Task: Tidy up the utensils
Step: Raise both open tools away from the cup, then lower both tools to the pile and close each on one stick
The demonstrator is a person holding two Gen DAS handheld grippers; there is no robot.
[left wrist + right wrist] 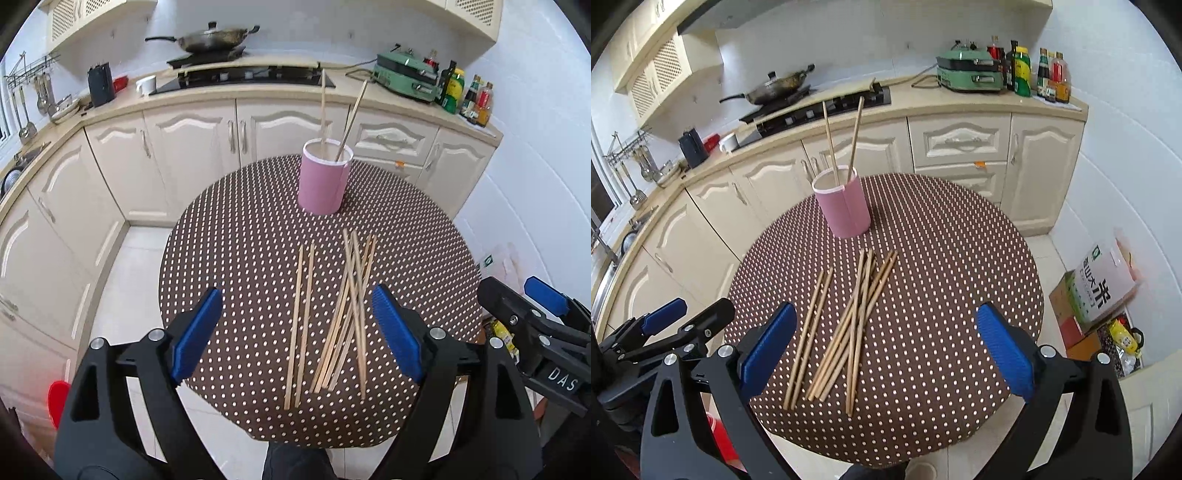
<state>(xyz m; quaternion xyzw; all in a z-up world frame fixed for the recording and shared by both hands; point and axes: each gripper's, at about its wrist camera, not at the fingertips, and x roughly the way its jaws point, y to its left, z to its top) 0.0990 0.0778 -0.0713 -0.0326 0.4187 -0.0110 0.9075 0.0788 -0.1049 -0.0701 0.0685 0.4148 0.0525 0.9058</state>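
Note:
Several wooden chopsticks lie on the round brown polka-dot table [229,236]: a straight pair [300,325] and a crossed pile [349,317]. They also show in the right wrist view as the pair [809,336] and the pile [855,328]. A pink cylindrical holder [324,181] [844,206] stands at the far side with two chopsticks [323,110] upright in it. My left gripper [295,328] is open and empty, above the near table edge over the chopsticks. My right gripper [886,347] is open and empty, to the right of the pile; it also shows in the left wrist view [535,306].
Cream kitchen cabinets [207,136] curve behind the table, with a wok [210,38] on a stove, a green appliance [406,77] and bottles [476,99]. A rice bag and boxes [1097,291] stand on the floor at the right. A red object [57,398] is low left.

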